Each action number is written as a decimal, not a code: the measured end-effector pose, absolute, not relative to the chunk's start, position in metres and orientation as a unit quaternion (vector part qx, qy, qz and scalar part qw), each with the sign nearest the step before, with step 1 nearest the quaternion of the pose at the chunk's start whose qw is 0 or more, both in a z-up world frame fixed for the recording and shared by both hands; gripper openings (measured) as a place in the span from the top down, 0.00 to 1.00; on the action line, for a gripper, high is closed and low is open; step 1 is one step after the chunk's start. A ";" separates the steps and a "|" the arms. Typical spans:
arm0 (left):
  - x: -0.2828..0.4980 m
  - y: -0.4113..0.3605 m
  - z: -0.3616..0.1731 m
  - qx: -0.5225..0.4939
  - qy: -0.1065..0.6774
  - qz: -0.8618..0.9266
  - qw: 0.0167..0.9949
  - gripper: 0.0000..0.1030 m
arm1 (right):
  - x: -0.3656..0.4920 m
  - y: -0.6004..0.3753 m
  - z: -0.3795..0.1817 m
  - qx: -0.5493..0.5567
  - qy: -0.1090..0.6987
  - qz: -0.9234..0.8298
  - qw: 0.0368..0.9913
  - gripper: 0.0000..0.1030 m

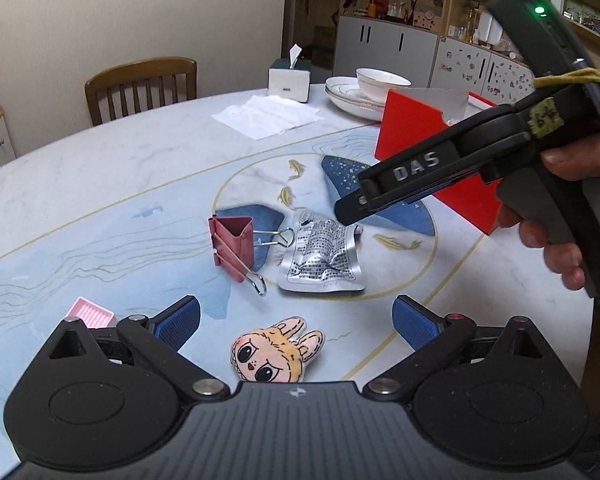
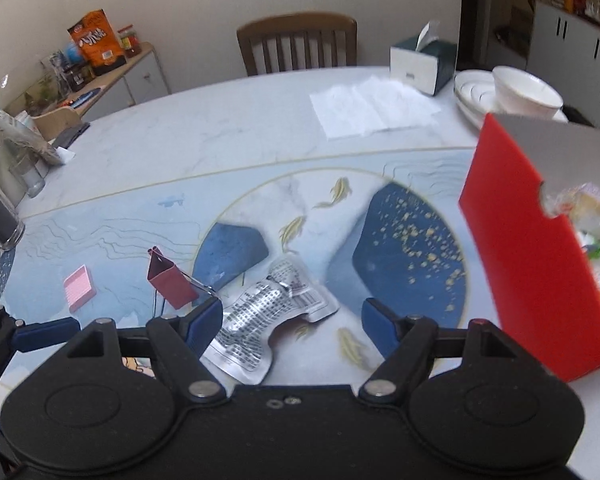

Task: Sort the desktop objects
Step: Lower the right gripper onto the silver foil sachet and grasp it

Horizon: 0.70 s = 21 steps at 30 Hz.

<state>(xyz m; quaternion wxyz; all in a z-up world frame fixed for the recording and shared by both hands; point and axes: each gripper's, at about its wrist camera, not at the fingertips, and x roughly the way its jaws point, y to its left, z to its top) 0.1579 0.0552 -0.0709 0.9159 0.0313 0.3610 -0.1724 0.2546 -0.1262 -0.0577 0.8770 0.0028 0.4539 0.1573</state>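
1. Red box (image 2: 532,264): stands open on the counter (image 1: 100,168); wrapped items already inside, so it likely serves as the sorting bin.
2. Foil packet (image 2: 260,316): crumpled, flat on the counter, left of the box, near it.
3. Binder clip (image 1: 234,248): just left of the packet, farther from the box.
4. Plush face (image 1: 276,350) and pink pad (image 1: 94,312): farther from the box than the packet and clip.
5. Right tool (image 2: 292,320): jaws wide, empty, hovering over the packet, apparently lining up a grasp.
6. Left tool (image 1: 296,316): jaws wide, empty, above the plush.
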 end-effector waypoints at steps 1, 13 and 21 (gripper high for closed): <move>0.159 0.056 -0.072 0.030 0.364 -0.174 0.915 0.00 | 0.258 -0.124 -0.061 0.007 0.461 0.153 0.874 0.26; 0.168 0.058 -0.086 0.030 0.389 -0.179 0.903 0.01 | 0.298 -0.104 -0.085 0.083 0.524 0.077 0.844 0.27; 0.173 0.059 -0.089 0.030 0.395 -0.178 0.901 0.01 | 0.316 -0.086 -0.094 0.068 0.544 0.043 0.835 0.27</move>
